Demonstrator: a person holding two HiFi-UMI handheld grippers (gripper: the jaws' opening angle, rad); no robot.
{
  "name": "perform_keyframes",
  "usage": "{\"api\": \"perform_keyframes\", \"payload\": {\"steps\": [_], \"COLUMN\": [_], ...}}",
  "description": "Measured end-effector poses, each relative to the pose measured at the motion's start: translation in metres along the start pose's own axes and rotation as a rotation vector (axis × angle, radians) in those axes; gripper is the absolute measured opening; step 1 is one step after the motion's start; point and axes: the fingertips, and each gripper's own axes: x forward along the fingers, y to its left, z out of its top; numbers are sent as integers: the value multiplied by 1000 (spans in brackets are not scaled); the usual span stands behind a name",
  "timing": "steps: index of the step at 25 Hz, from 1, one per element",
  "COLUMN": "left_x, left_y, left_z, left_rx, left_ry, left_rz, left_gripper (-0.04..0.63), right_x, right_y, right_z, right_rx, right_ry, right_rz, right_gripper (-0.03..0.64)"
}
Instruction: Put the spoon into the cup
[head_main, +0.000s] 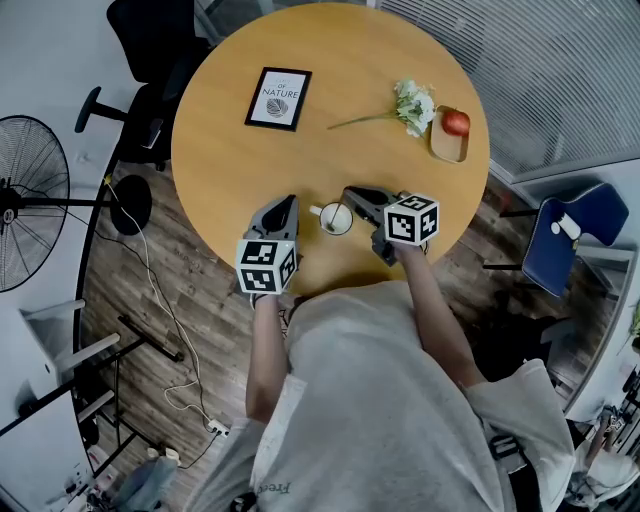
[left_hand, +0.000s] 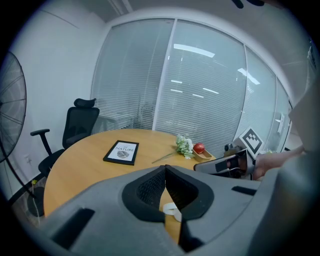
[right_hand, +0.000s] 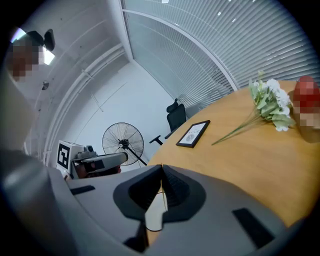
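A white cup (head_main: 336, 219) stands near the table's front edge, its handle pointing left. A thin pale line inside it looks like the spoon (head_main: 336, 213), lying across the cup; I cannot make out more of it. My left gripper (head_main: 290, 201) is just left of the cup with its jaws shut and nothing between them. My right gripper (head_main: 349, 192) sits at the cup's upper right, jaws also shut. In the left gripper view the cup handle (left_hand: 172, 210) shows below the shut jaws (left_hand: 165, 168). In the right gripper view the cup (right_hand: 156, 212) lies under the shut jaws (right_hand: 161, 168).
On the round wooden table (head_main: 250, 170) sit a framed picture (head_main: 278, 98) at the back left, a white flower (head_main: 412, 105) and a small tray with a red fruit (head_main: 452, 130) at the back right. An office chair (head_main: 150, 50) and a fan (head_main: 25, 200) stand left.
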Motion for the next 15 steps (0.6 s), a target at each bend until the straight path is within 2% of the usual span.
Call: {"api": "perform_keyframes", "payload": {"steps": [15], "left_x": [5], "left_y": [-4], "left_z": [1], "left_rx": [6], "left_ry": [4], "left_rz": [-13], "left_gripper": [9], "right_x": [-2], "right_y": [-9], "right_z": [0], "right_rx": [-11], "right_ry": [-10], "right_rz": [-34], "right_gripper": [3]}}
